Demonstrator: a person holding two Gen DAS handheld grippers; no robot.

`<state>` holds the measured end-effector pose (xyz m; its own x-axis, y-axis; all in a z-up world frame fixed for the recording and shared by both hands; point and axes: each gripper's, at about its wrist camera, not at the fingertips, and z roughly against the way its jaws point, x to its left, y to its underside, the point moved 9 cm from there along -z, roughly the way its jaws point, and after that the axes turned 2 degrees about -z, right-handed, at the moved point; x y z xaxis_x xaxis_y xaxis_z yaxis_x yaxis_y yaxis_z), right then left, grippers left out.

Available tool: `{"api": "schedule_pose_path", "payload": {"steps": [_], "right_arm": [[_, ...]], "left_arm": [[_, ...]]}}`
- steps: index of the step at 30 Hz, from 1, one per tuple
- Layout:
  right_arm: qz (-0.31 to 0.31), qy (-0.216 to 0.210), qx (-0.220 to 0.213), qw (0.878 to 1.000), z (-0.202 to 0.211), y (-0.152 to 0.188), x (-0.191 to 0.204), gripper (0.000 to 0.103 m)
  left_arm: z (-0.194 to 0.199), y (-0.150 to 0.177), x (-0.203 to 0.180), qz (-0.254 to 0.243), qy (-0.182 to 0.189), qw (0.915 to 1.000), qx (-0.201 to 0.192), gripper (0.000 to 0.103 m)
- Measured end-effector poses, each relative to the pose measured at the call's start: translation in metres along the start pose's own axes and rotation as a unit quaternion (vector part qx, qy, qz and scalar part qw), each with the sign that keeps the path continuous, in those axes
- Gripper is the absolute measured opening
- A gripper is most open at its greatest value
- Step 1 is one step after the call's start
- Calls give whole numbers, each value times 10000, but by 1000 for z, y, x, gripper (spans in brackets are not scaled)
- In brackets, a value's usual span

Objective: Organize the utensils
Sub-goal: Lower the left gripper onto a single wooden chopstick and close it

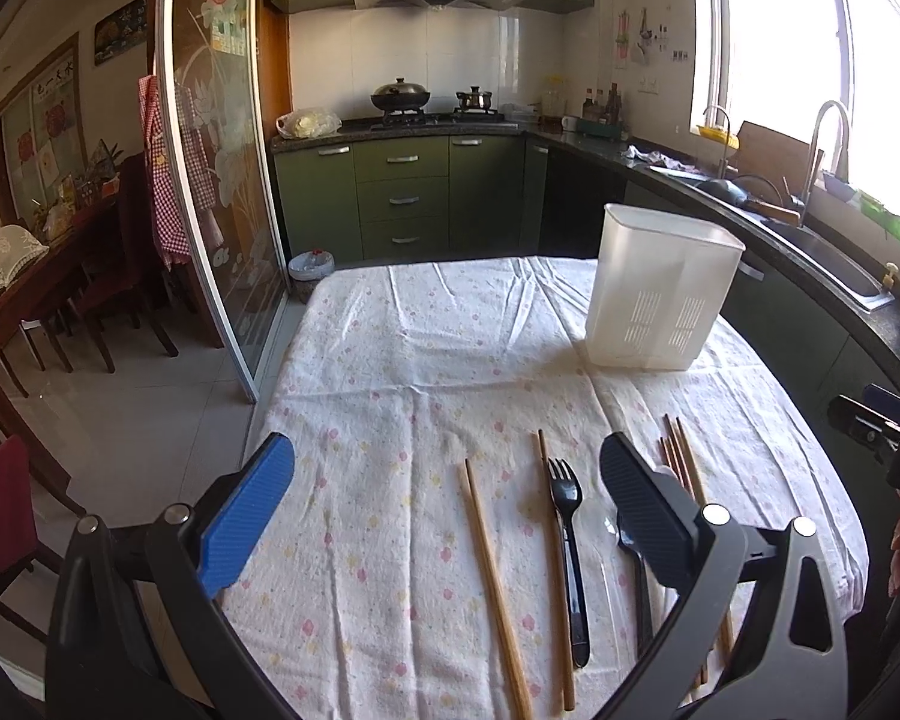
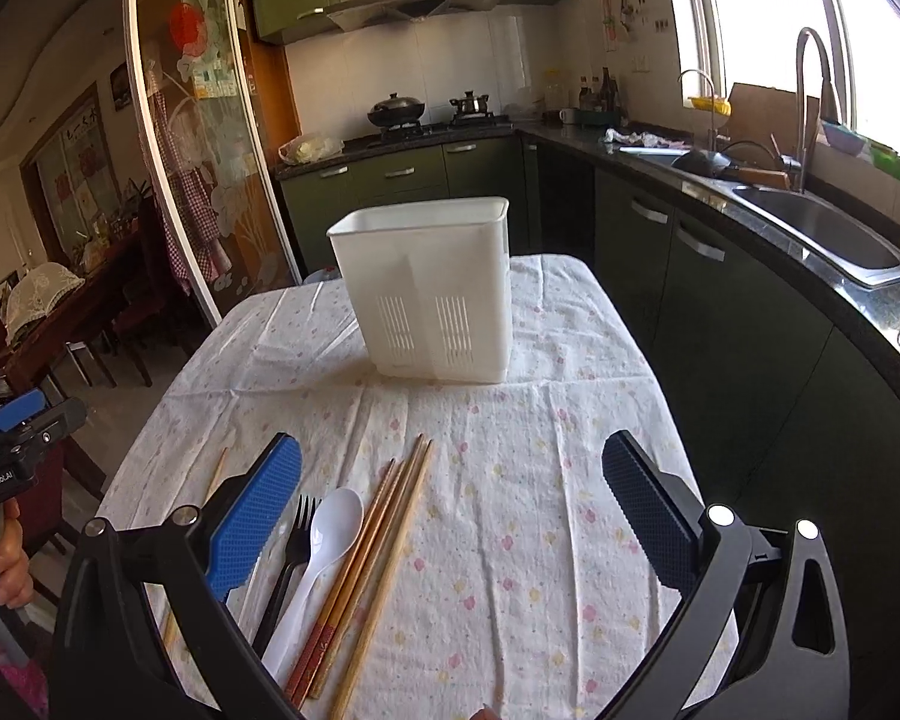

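A white plastic utensil holder (image 1: pixel 660 294) (image 2: pixel 432 294) stands upright and empty-looking at the far side of the table. Near the front edge lie a pair of wooden chopsticks (image 1: pixel 492 588), a single chopstick (image 1: pixel 552 564), a black fork (image 1: pixel 570 552) (image 2: pixel 288 558), a black spoon (image 1: pixel 636 576), a white spoon (image 2: pixel 318 558) and several chopsticks (image 2: pixel 366 564) (image 1: pixel 684 462). My left gripper (image 1: pixel 447 480) is open and empty above the fork and chopsticks. My right gripper (image 2: pixel 450 480) is open and empty, right of the utensils.
The table has a white floral cloth (image 1: pixel 438 360) (image 2: pixel 510 480). A dark counter with a sink (image 2: pixel 822 228) runs along the right. A sliding glass door (image 1: pixel 210 180) and dining chairs (image 1: pixel 120 276) stand left. The other gripper shows at the view edges (image 1: pixel 888 432) (image 2: pixel 12 438).
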<state>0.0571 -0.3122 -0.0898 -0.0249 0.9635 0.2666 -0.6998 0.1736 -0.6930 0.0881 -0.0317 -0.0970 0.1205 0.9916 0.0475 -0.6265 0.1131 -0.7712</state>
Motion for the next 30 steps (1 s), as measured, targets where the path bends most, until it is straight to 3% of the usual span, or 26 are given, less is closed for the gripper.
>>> {"api": "schedule_pose_path", "payload": {"steps": [2, 4, 9, 15, 19, 22, 24, 27, 29, 30], "right_arm": [[-222, -148, 792, 9965, -23, 17, -3, 99], [-411, -558, 1475, 9866, -44, 34, -2, 99], [-561, -903, 2485, 9628, -73, 67, 4, 99], [-617, -909, 3208, 9408, -82, 70, 15, 99], [-577, -666, 3406, 9361, -90, 68, 15, 99], [-488, -501, 3513, 9336, -94, 68, 15, 99], [-387, -349, 3561, 9330, -94, 69, 13, 96], [-210, -85, 3735, 9274, -106, 75, 15, 88], [-158, 115, 3817, 9241, -114, 79, 11, 72], [-147, 181, 3827, 9236, -116, 80, 9, 69]], "left_arm": [[-18, 13, -11, -83, 149, 9987, 480, 97], [-37, 28, -21, -131, 381, 9939, 1023, 97], [-74, 49, -27, -229, 439, 9795, 1951, 97], [-96, 75, -31, -306, 523, 9466, 3167, 95], [-101, 84, -31, -316, 411, 9334, 3551, 95], [-111, 89, -23, -195, 234, 9285, 3700, 94], [-114, 92, -21, -166, 177, 9243, 3809, 85], [-116, 98, -19, -68, 171, 9170, 3985, 76], [-115, 100, -18, -55, 168, 9141, 4051, 73], [-115, 100, -18, -33, 193, 9127, 4082, 71]]}}
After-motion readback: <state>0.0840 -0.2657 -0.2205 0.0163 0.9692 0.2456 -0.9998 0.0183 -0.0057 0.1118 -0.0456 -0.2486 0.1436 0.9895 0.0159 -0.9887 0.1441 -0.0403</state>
